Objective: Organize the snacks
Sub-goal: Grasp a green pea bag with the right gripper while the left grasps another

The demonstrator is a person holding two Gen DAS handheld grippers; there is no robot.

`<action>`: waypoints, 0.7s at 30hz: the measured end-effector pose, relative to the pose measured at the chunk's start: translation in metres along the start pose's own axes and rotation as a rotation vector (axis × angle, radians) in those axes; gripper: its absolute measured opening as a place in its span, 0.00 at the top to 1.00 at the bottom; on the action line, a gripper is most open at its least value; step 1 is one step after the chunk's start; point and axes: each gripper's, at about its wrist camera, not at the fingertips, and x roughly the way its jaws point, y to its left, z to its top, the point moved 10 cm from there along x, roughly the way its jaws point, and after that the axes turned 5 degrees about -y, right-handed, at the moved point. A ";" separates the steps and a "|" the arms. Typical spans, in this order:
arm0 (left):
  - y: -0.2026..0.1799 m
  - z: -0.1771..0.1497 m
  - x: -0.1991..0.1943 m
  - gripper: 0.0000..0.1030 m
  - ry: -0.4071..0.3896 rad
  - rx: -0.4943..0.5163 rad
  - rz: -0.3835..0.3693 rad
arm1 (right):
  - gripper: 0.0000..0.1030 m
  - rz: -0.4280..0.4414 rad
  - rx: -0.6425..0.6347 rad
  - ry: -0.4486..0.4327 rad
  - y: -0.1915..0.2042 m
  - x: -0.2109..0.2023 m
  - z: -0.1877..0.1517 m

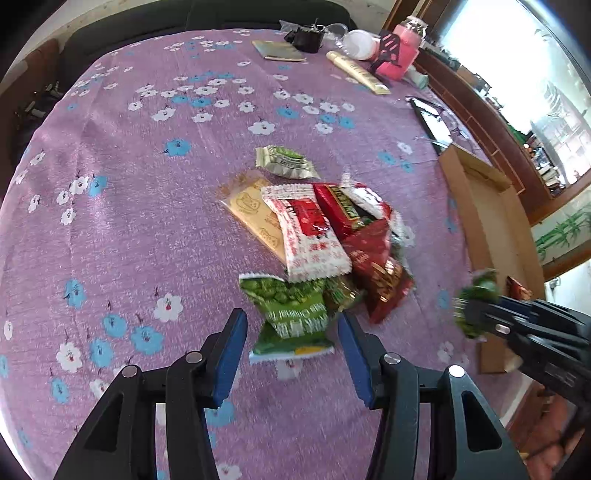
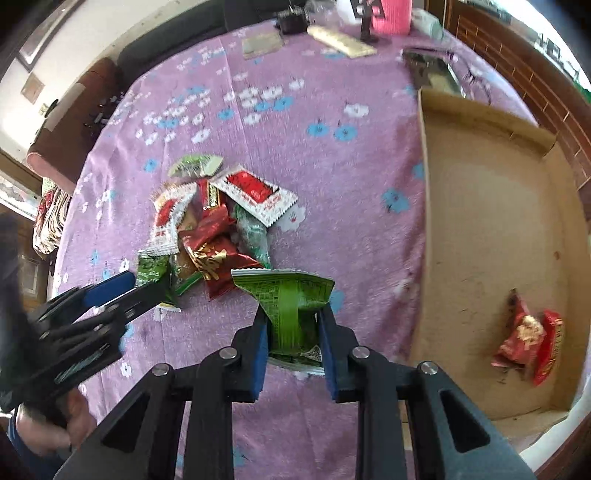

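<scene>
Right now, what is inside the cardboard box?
The cardboard box holds two red snack packets near one corner; the rest of its visible floor is bare. The nearest corner is cut off by the frame edge.

A home: floral tablecloth (image 1: 147, 184), sofa (image 1: 166, 33), window (image 1: 517, 74).

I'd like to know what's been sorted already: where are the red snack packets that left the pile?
In the right wrist view, two red snack packets lie inside the cardboard box, near its lower right corner, right of the pile.
</scene>
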 end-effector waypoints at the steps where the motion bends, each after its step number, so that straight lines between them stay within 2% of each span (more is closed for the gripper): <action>1: 0.000 0.000 0.005 0.57 0.007 0.000 0.005 | 0.77 -0.003 -0.006 -0.008 0.002 -0.001 0.001; 2: 0.001 0.000 0.008 0.61 0.013 -0.003 0.008 | 0.77 -0.002 -0.014 -0.018 0.000 -0.005 0.001; 9: 0.003 -0.003 0.006 0.63 -0.025 -0.016 0.028 | 0.77 0.010 -0.022 -0.036 -0.005 -0.012 0.002; 21: -0.008 -0.017 -0.019 0.69 -0.044 -0.013 0.042 | 0.77 0.053 -0.031 -0.020 -0.003 -0.009 -0.003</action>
